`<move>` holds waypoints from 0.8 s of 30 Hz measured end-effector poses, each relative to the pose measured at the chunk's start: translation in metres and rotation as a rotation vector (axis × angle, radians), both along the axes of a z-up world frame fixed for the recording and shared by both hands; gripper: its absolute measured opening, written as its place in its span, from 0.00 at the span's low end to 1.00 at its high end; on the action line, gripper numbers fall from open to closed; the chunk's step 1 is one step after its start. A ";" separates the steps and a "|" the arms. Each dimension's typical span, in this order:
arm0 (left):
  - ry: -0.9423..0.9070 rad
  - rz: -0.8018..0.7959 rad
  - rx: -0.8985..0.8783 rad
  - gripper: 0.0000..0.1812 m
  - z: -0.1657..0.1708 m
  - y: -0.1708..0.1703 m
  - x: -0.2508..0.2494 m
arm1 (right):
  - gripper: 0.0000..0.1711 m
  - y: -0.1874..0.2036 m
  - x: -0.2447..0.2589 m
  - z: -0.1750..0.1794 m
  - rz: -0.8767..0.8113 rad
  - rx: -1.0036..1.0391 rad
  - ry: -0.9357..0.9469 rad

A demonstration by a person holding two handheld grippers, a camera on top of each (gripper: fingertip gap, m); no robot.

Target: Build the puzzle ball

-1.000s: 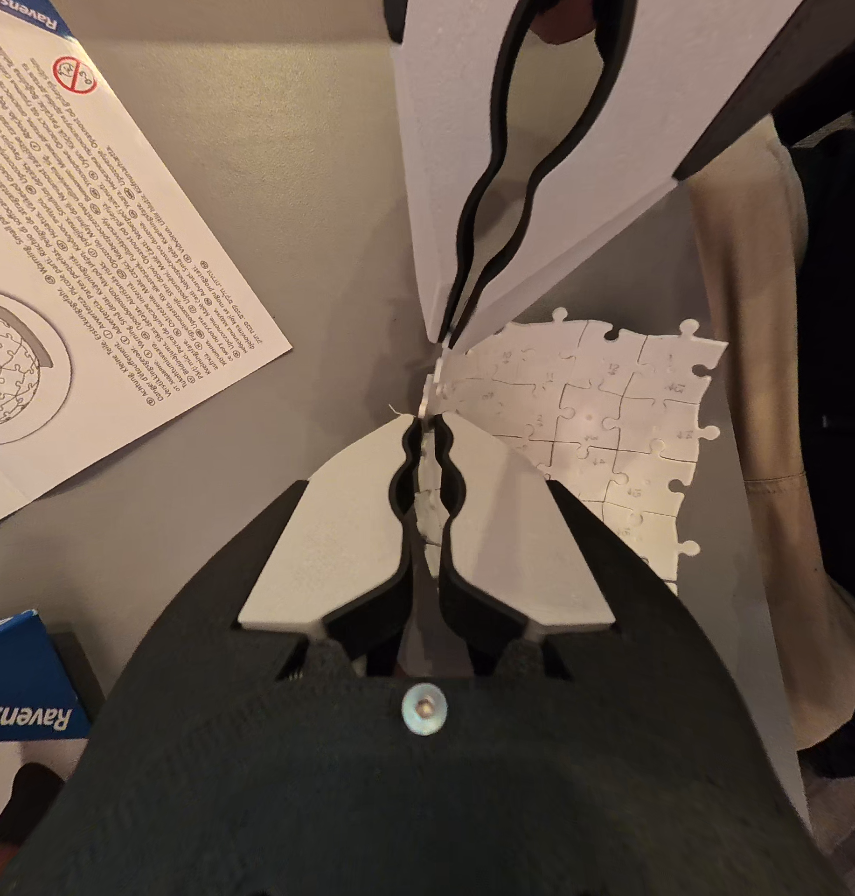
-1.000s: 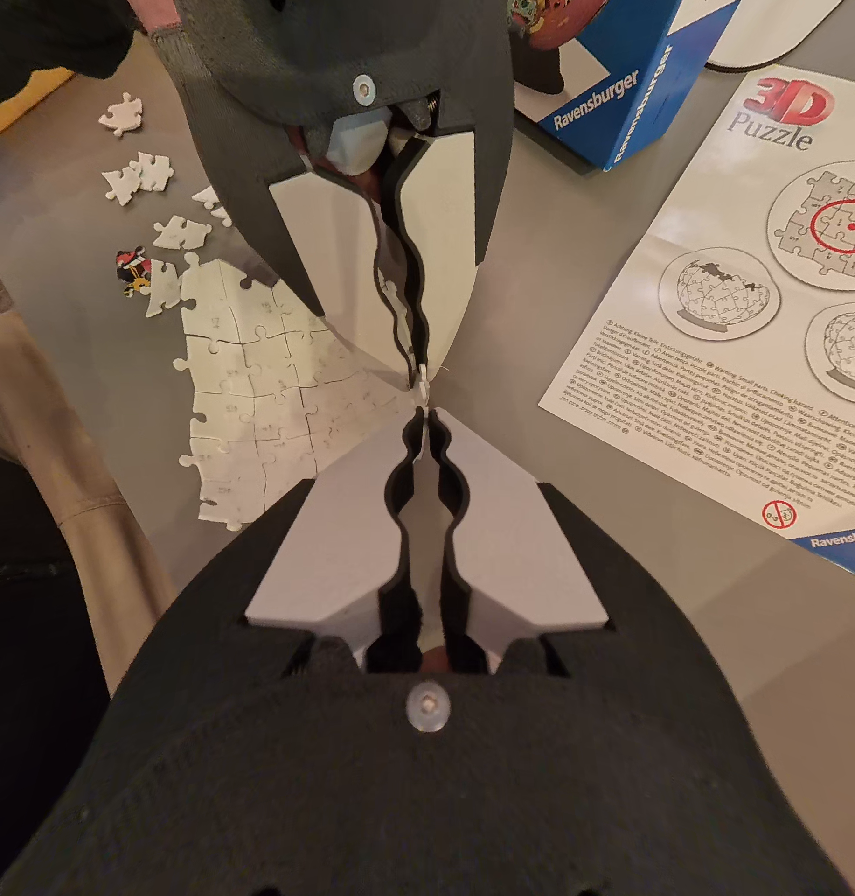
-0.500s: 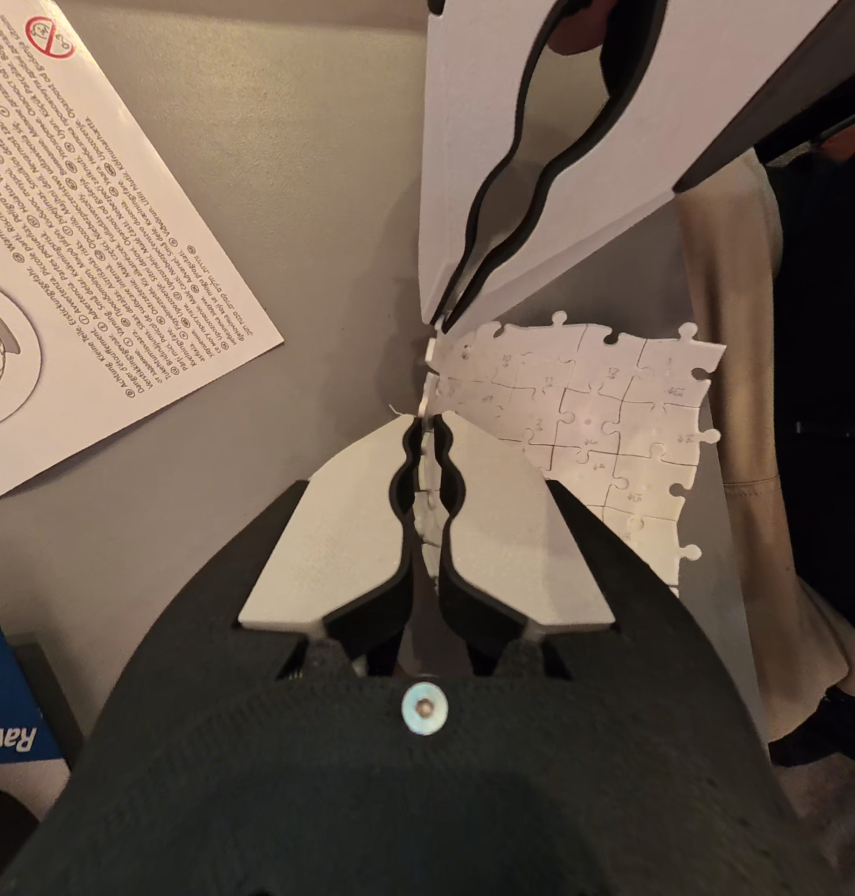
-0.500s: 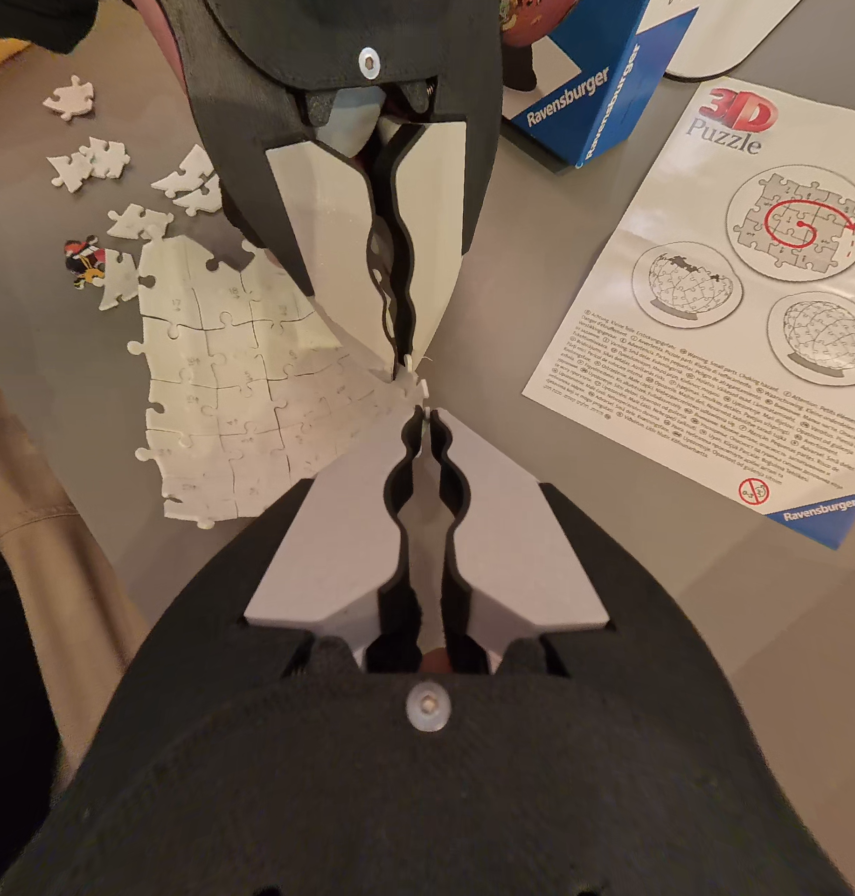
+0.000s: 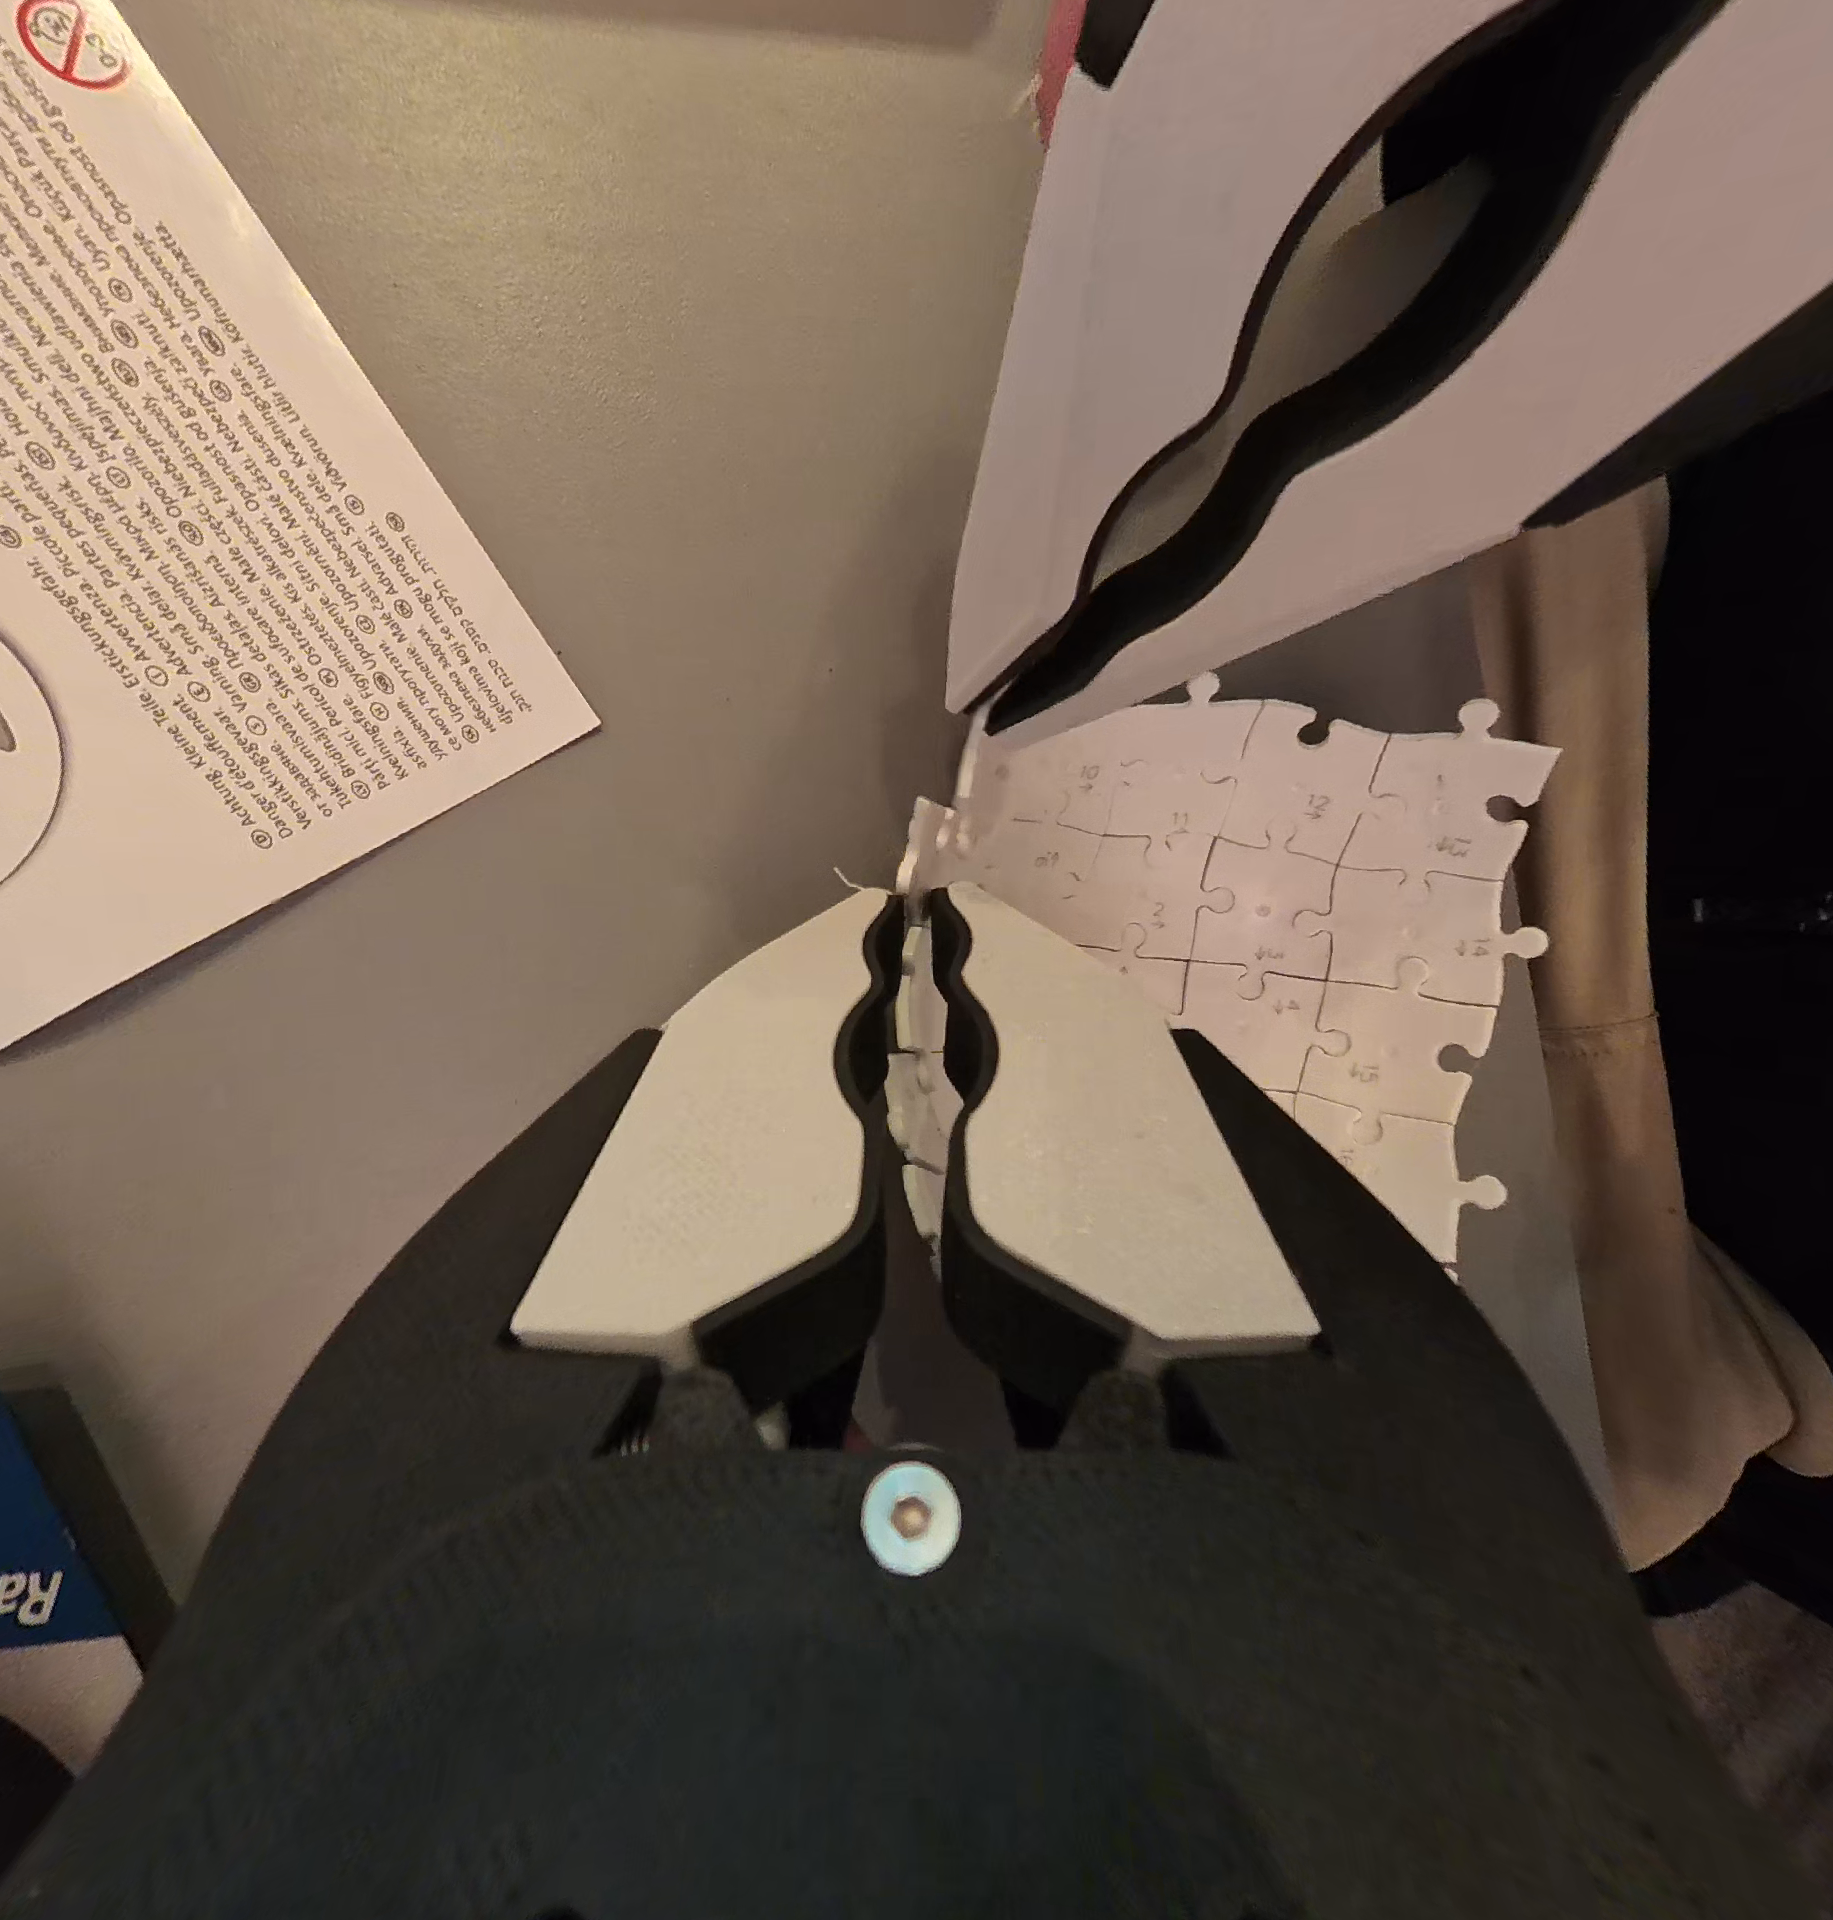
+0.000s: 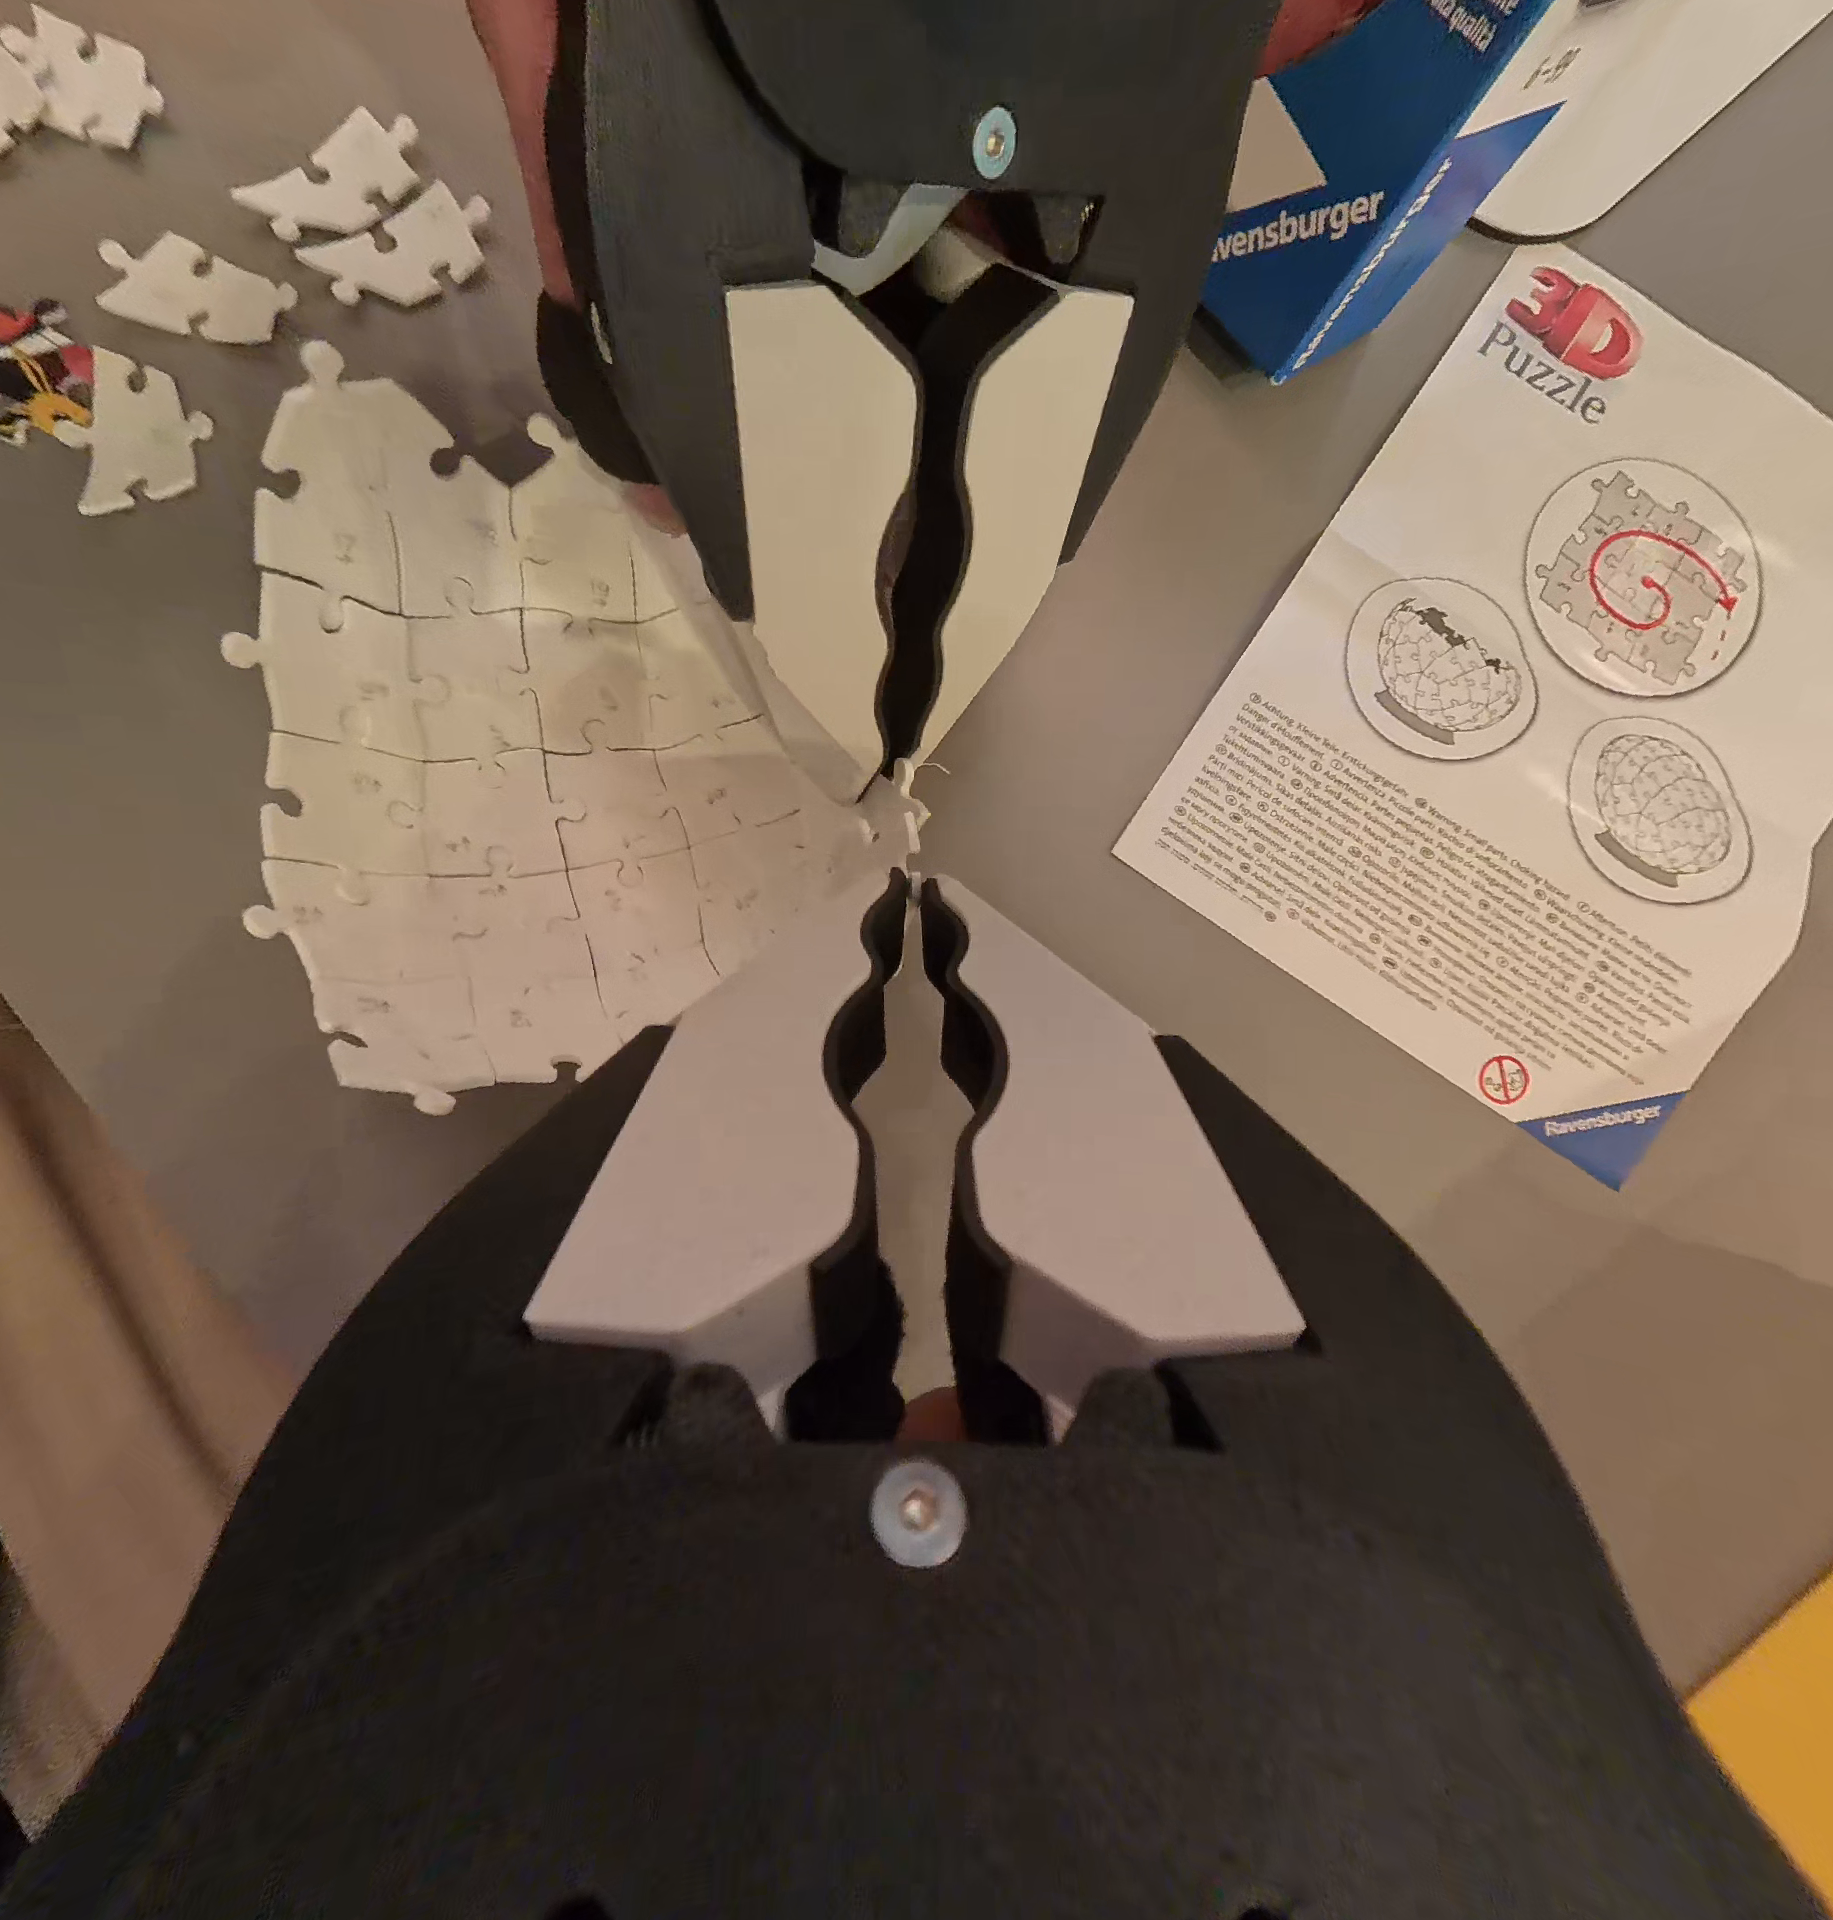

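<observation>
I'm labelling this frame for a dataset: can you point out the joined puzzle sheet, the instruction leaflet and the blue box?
joined puzzle sheet (image 6: 496,790), right wrist view, middle of its white back.
instruction leaflet (image 6: 1463,831), right wrist view, its printed text block.
blue box (image 6: 1338,249), right wrist view, its blue side face.

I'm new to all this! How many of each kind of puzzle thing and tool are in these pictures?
Grippers: 2, the left gripper and the right gripper
Joined puzzle sheet: 1
Loose pieces in the right wrist view: 7
Instruction leaflet: 1
Blue box: 1
Total: 12
</observation>
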State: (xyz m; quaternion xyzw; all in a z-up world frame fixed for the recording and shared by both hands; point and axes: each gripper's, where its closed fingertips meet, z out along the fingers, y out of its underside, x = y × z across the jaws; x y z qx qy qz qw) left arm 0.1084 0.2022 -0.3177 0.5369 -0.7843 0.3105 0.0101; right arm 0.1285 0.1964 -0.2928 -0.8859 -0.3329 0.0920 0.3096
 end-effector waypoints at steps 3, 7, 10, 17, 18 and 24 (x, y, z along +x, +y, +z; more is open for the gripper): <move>0.003 -0.002 -0.001 0.03 0.000 0.000 0.000 | 0.00 -0.001 -0.001 0.000 -0.004 -0.017 -0.014; 0.007 -0.007 -0.001 0.03 -0.001 0.000 0.000 | 0.01 0.001 0.005 -0.006 -0.035 -0.046 -0.020; 0.010 -0.019 -0.009 0.05 0.000 -0.001 -0.001 | 0.01 0.002 0.005 -0.008 -0.035 -0.055 -0.007; 0.027 -0.045 -0.035 0.10 0.000 -0.004 0.002 | 0.01 0.002 0.007 -0.009 -0.033 -0.062 -0.007; 0.034 -0.051 -0.041 0.11 0.000 -0.004 0.002 | 0.01 0.002 0.008 -0.010 -0.033 -0.064 -0.004; 0.055 -0.072 -0.057 0.14 -0.001 -0.003 0.008 | 0.00 0.004 0.011 -0.011 -0.038 -0.061 -0.005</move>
